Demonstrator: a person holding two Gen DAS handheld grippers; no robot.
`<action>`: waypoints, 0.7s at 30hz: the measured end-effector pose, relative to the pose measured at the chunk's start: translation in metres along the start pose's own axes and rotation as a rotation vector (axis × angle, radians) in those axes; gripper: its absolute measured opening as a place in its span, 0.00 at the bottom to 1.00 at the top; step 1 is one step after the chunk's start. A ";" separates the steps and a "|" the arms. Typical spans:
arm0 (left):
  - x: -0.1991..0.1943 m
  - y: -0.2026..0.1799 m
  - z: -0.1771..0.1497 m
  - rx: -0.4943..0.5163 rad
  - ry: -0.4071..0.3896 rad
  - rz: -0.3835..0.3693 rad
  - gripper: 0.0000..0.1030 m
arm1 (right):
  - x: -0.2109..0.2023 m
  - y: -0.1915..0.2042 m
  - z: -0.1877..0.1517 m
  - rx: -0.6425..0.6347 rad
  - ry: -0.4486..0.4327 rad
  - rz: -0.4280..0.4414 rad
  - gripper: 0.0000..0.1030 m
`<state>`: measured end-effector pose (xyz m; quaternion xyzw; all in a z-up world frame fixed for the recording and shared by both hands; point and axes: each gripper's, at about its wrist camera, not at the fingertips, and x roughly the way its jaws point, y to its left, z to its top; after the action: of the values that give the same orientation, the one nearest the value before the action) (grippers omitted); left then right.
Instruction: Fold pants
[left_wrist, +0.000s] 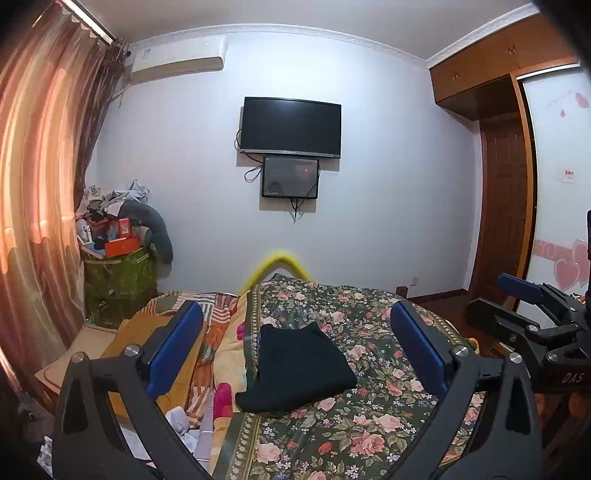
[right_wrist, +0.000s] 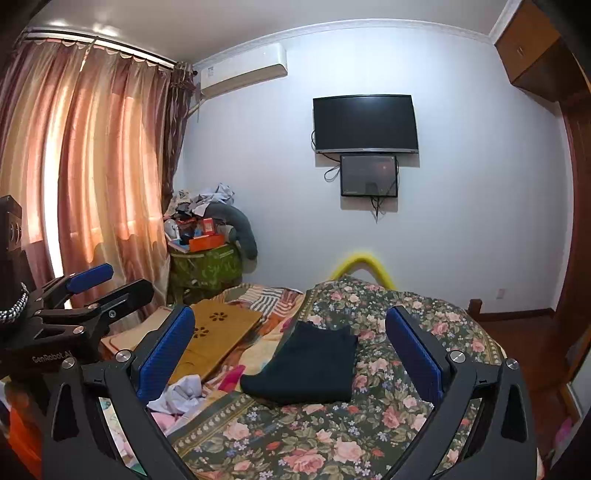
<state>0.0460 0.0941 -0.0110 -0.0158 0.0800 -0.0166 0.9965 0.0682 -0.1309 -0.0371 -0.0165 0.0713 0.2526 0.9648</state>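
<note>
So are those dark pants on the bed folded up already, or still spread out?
Folded. The dark pants lie as one compact layered bundle on the floral bedspread, no legs stretched out, and neither open gripper touches them.

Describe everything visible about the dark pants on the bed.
The pants are black or very dark, soft-looking fabric, already folded into a compact, roughly rectangular bundle with one lower corner flaring toward the left. They lie flat on the floral bedspread, near its edge beside an orange patterned quilt. Neither gripper touches them; both sets of fingers are spread wide.
</note>
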 end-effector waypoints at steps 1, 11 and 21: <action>0.000 0.000 0.000 0.001 0.001 0.001 1.00 | 0.001 0.000 0.000 0.000 0.001 0.000 1.00; 0.003 0.001 -0.001 0.003 0.006 -0.021 1.00 | 0.002 -0.001 0.001 0.005 0.006 0.000 1.00; 0.005 -0.003 -0.003 0.013 0.014 -0.030 1.00 | 0.003 -0.003 0.003 0.014 0.008 0.002 1.00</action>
<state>0.0509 0.0913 -0.0148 -0.0106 0.0865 -0.0323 0.9957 0.0721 -0.1317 -0.0343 -0.0108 0.0770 0.2528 0.9644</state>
